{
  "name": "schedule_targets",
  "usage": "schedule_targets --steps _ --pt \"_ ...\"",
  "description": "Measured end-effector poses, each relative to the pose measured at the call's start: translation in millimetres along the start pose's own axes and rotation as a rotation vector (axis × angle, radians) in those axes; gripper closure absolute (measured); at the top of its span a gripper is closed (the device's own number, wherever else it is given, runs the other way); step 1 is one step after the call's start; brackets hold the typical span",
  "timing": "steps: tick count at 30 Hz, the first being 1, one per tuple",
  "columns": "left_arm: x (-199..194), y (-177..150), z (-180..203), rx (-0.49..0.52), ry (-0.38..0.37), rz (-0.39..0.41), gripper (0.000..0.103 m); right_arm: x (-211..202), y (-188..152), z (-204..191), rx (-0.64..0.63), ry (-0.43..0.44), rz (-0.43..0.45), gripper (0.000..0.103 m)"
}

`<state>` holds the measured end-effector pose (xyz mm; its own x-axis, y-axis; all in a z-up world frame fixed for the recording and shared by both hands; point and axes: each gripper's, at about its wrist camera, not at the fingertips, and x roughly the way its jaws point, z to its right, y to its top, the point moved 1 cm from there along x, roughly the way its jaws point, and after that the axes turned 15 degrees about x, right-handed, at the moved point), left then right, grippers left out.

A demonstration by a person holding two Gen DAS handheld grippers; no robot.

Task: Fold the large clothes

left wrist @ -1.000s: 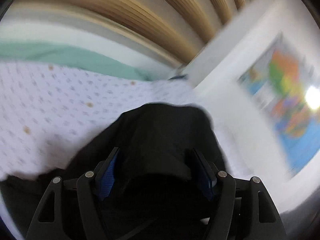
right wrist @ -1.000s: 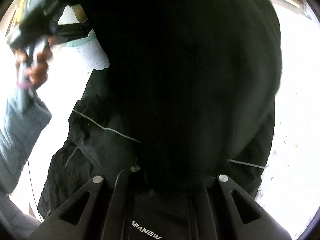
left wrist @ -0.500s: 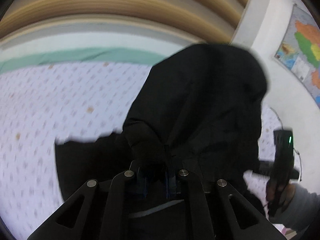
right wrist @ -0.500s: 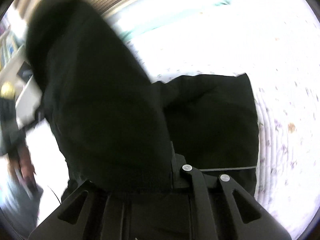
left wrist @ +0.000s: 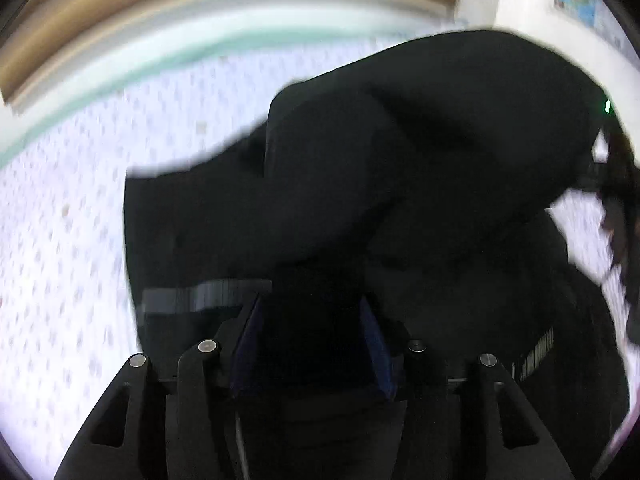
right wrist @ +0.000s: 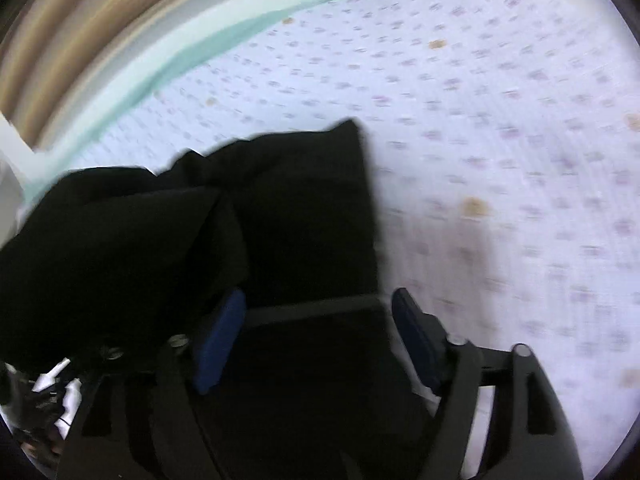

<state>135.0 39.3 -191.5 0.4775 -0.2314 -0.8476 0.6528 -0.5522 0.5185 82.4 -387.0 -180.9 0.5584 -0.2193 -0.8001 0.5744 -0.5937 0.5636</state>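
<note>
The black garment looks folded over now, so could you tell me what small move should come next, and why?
Probably draw the right gripper back clear: its blue fingers have just opened wide, and the black garment lies doubled on the patterned sheet.

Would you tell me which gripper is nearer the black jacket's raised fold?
Left. The left gripper, whose jaws have just been opening, has the raised fold running down between them. The right gripper, also just opening, straddles the jacket's flat layer, with the fold off to its left.
</note>
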Motion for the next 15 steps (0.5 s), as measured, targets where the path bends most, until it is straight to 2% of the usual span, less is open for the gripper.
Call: schedule_targets --steps 2,4,6,8,9,11,13,15 --pt "-19 -14 0 -0.02 -0.027 -0.014 0.053 -25 0 6 -0.048 -0.058 0.051 0.021" --pt "-42 -11 -8 -0.061 -0.021 0.029 0.053 -53 -1 -5 -0.09 -0.067 0.132 0.021" --pt "-68 8 -18 -0.118 -0.003 0.125 0.053 -82 6 -19 -0.116 -0.007 0.206 0.021" --pt "-88 34 -27 -0.183 -0.023 0.238 0.053 -102 16 -51 -0.16 0.119 0.231 0.016" --pt "-94 53 -28 -0.209 -0.066 0.299 0.053 -106 17 -64 -0.177 0.156 0.231 0.015" --pt "-93 74 -26 -0.217 -0.147 0.36 0.053 -108 13 -101 -0.253 0.23 0.245 0.014" --pt "-79 86 -18 -0.197 -0.168 0.342 0.053 -88 0 -131 -0.326 0.193 0.212 0.014" --pt "-57 88 -4 -0.171 -0.169 0.269 0.053 -66 -24 -142 -0.381 0.169 0.15 0.014"
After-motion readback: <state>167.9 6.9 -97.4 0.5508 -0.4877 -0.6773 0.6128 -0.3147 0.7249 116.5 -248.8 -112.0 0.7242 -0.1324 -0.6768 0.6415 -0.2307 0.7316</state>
